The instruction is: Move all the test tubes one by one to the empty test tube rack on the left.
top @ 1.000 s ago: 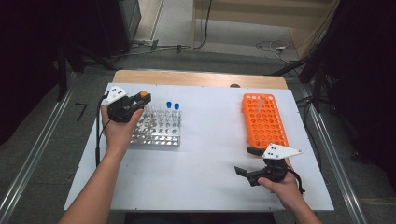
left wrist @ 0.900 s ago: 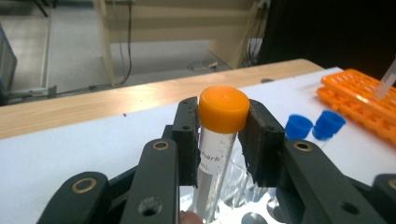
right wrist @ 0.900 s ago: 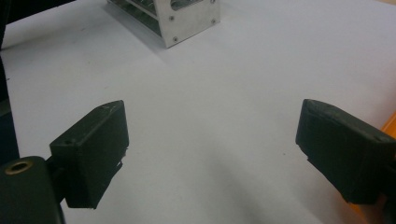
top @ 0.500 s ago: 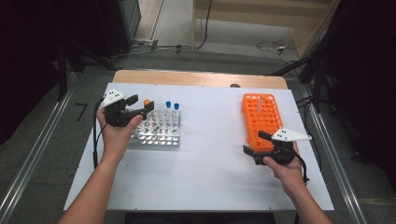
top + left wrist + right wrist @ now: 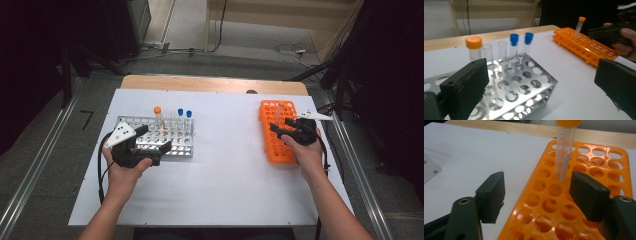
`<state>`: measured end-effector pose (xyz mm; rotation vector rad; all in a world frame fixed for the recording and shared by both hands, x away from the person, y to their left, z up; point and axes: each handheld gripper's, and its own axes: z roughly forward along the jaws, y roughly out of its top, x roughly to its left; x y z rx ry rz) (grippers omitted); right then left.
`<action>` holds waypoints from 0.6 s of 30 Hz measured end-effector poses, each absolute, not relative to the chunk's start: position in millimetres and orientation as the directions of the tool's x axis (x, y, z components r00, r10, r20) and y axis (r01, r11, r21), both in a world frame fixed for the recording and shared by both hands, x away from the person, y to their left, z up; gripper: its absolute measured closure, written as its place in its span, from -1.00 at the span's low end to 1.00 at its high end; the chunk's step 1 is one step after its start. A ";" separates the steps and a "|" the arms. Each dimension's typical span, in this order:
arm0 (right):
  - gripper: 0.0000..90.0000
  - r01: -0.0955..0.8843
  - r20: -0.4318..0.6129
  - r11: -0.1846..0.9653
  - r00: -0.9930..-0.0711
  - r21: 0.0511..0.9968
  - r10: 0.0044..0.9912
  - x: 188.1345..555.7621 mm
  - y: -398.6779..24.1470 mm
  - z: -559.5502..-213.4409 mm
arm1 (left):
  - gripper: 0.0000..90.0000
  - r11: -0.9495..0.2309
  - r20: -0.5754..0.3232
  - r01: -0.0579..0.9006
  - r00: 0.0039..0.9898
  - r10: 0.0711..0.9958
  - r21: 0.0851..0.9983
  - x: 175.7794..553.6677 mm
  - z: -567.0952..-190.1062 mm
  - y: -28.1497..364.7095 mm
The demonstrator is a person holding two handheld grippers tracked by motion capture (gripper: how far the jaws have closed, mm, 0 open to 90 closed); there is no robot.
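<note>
White sheet covered the table top (image 5: 225,185), with a strip of bare wood along its far edge; grey floor, metal rails on both sides and loose cables lay beyond, dark equipment at the room's margins.

Left side of sheet: a silver metal tube rack (image 5: 167,137) with round holes. At its far row stood a clear wide tube with an orange cap (image 5: 474,46) and two narrow clear tubes with blue caps (image 5: 520,41), plus a few uncapped clear tubes beside them. Right side of sheet, well apart from the metal rack: an orange plastic tube rack (image 5: 276,132), lying lengthwise away from the person.

Left gripper (image 5: 154,140) sat at the near edge of the metal rack. Its jaws had just been opening and stood spread wide — nothing between them, pads clear of the rack and tubes in the left gripper view.

Right gripper (image 5: 537,192) hovered over the orange rack, jaws pointing across it. They had just been closing and stood partly spread. A clear narrow tube with an orange cap (image 5: 564,155) stood upright in a hole of the orange rack, just beyond the jaw tips and nearer the right-hand one; neither pad pressed on it.
</note>
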<state>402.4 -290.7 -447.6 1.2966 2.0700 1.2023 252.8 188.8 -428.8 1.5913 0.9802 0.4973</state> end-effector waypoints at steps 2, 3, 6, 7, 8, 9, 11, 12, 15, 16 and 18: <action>-0.23 0.524 0.085 0.190 -0.457 0.830 0.886 411.4 -289.4 -448.6 | -1.00 -0.012 -0.188 0.324 0.578 0.794 0.946 244.4 -430.6 185.2; -0.19 0.529 0.083 0.189 -0.447 0.827 0.891 415.3 -288.4 -449.2 | -1.00 -0.008 -0.194 0.324 0.585 0.788 0.946 240.3 -431.7 183.7; -0.10 0.542 0.069 0.203 -0.440 0.815 0.896 426.4 -286.2 -451.4 | -1.00 -0.002 -0.202 0.322 0.597 0.776 0.947 231.2 -435.4 180.2; -0.06 0.550 0.067 0.205 -0.433 0.810 0.899 430.8 -285.2 -452.2 | -1.00 -0.004 -0.200 0.322 0.600 0.775 0.947 229.6 -435.9 179.2; -0.02 0.557 0.064 0.206 -0.426 0.805 0.902 434.1 -284.3 -452.5 | -1.00 -0.006 -0.199 0.322 0.601 0.774 0.947 228.6 -435.9 178.2; 0.03 0.560 0.065 0.202 -0.419 0.804 0.906 436.5 -283.4 -452.9 | -1.00 -0.005 -0.200 0.321 0.603 0.772 0.947 228.0 -435.7 177.7; 0.12 0.569 0.059 0.208 -0.416 0.796 0.908 440.6 -281.8 -453.3 | -1.00 -0.002 -0.202 0.320 0.604 0.771 0.948 226.7 -435.3 177.3; 0.16 0.569 0.047 0.217 -0.412 0.793 0.910 443.1 -280.5 -453.2 | -1.00 -0.001 -0.203 0.320 0.604 0.770 0.948 226.7 -435.4 177.0; 0.34 0.567 0.028 0.238 -0.420 0.789 0.907 447.1 -277.9 -453.2 | -1.00 -0.005 -0.201 0.323 0.602 0.773 0.946 227.4 -436.7 176.5; 0.42 0.569 0.018 0.244 -0.415 0.786 0.910 447.9 -276.6 -453.3 | -1.00 -0.003 -0.205 0.325 0.602 0.772 0.946 227.8 -437.3 176.4; 0.58 0.564 -0.001 0.247 -0.400 0.788 0.917 448.3 -275.8 -453.2 | -1.00 -0.004 -0.207 0.329 0.602 0.771 0.944 228.1 -438.1 176.2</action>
